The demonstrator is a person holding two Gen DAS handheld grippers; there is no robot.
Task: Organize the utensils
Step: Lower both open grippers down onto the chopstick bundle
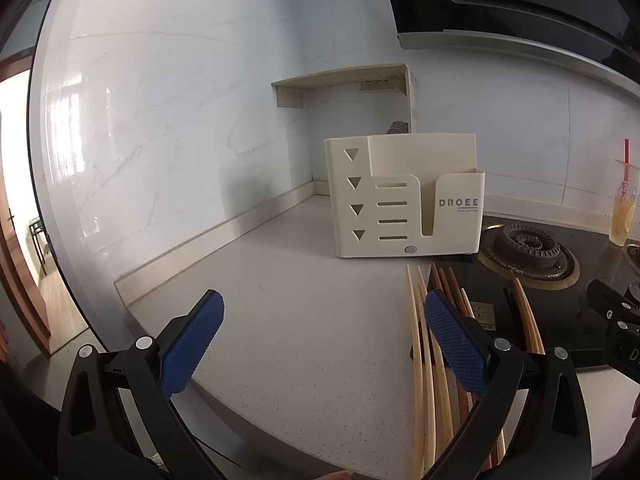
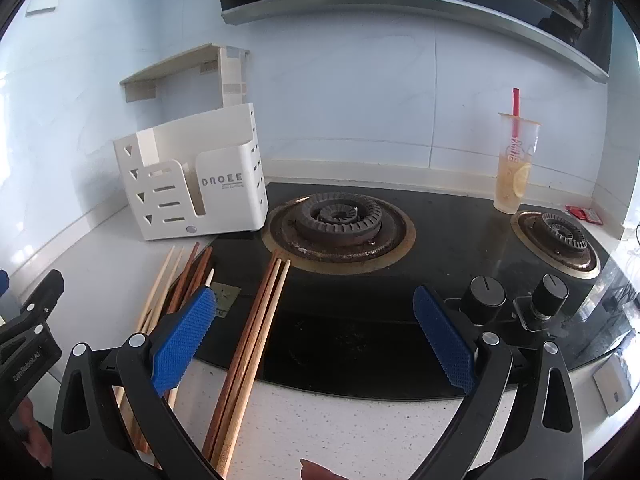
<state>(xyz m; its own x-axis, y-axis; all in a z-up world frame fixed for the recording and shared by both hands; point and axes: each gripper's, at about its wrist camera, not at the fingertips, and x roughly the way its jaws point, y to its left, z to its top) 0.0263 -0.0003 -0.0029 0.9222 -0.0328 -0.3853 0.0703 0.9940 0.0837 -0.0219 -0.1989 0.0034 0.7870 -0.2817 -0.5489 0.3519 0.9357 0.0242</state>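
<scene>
Left gripper: my left gripper point(image 1: 324, 312) hangs over the pale counter point(image 1: 300, 320) with its blue pads point(image 1: 192, 344) wide apart and nothing between them. Its right pad sits in front of the chopsticks from this view; I cannot tell whether it touches them.

Right gripper: my right gripper point(image 2: 314, 308) is also spread wide and empty, low over the near edge of the black stove point(image 2: 360, 320).

Chopsticks, left bunch: a loose pile of pale and reddish-brown chopsticks point(image 2: 176, 280) lies across the left edge of the stove and onto the counter, tips pointing far toward the holder.

Chopsticks, right bunch: three brown chopsticks point(image 2: 256, 328) lie side by side, touching, half on the stove glass and half on the near counter, just right of my right gripper's left pad.

Holder: the cream utensil holder point(image 1: 404, 200) stands upright at the far side of the counter, near the wall corner and just left of the big burner point(image 2: 340, 224). Its compartments look empty from here.

Stove: a smaller burner point(image 2: 560, 236) sits to the far right, with two black knobs point(image 2: 486, 292) near my right gripper's right pad.

Drink: a plastic cup point(image 2: 514, 164) with a red straw and a lemon slice stands at the far right of the stove, well apart from the chopsticks.
</scene>
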